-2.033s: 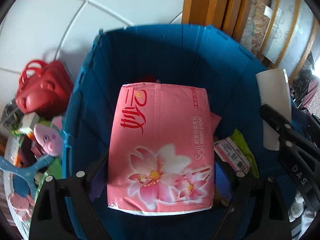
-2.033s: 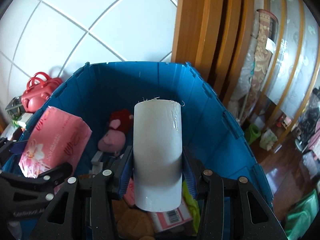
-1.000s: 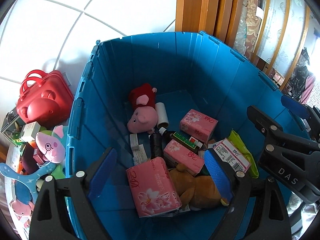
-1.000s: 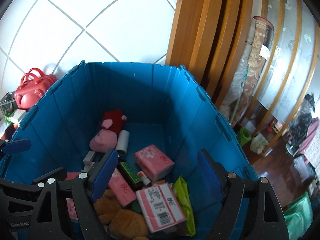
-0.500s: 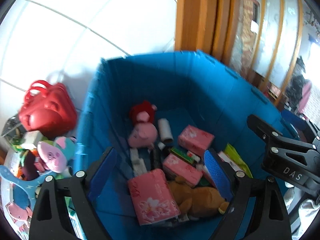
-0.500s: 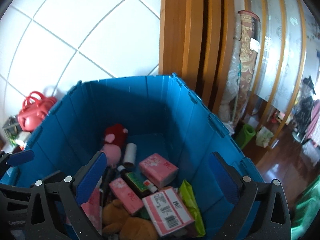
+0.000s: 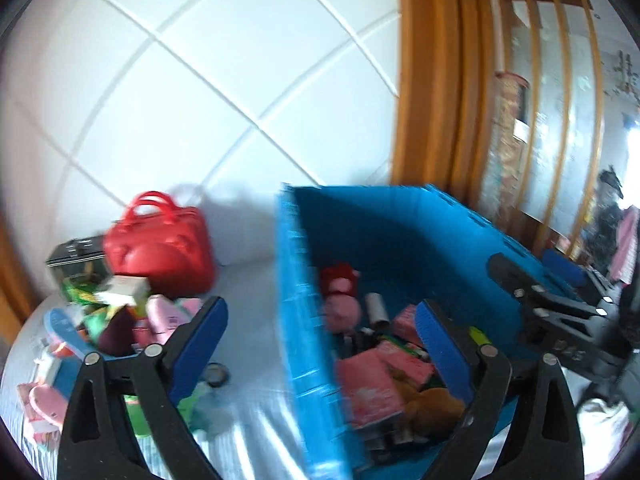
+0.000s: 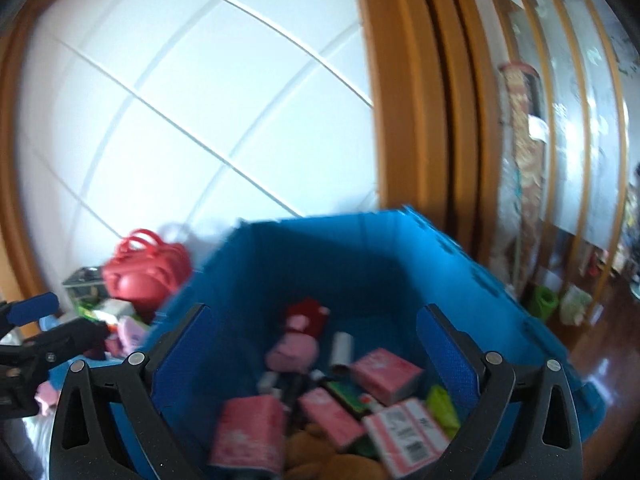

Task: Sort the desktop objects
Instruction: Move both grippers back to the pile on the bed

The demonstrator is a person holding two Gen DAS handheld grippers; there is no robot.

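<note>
A blue crate (image 7: 304, 320) (image 8: 400, 248) holds a pink tissue pack (image 7: 370, 388) (image 8: 248, 436), smaller pink packs (image 8: 386, 370), a pink pig plush (image 7: 342, 308) (image 8: 294, 350), a white roll (image 8: 342, 350), a brown plush (image 7: 430, 404) and a barcoded box (image 8: 408, 432). My left gripper (image 7: 320, 332) is open and empty, straddling the crate's left wall. My right gripper (image 8: 312, 338) is open and empty above the crate. Both views are blurred.
Left of the crate, on a pale cloth (image 7: 248, 412), lie a red handbag (image 7: 160, 248) (image 8: 146, 276), a dark box (image 7: 76, 254) and a heap of toys and packets (image 7: 116, 320). White tiled wall behind; wooden door frame (image 7: 432, 80) at right.
Both grippers let go of the tissue pack and the white roll into the crate, opened, then rose. The left has now swung left, over the crate's wall toward the heap.
</note>
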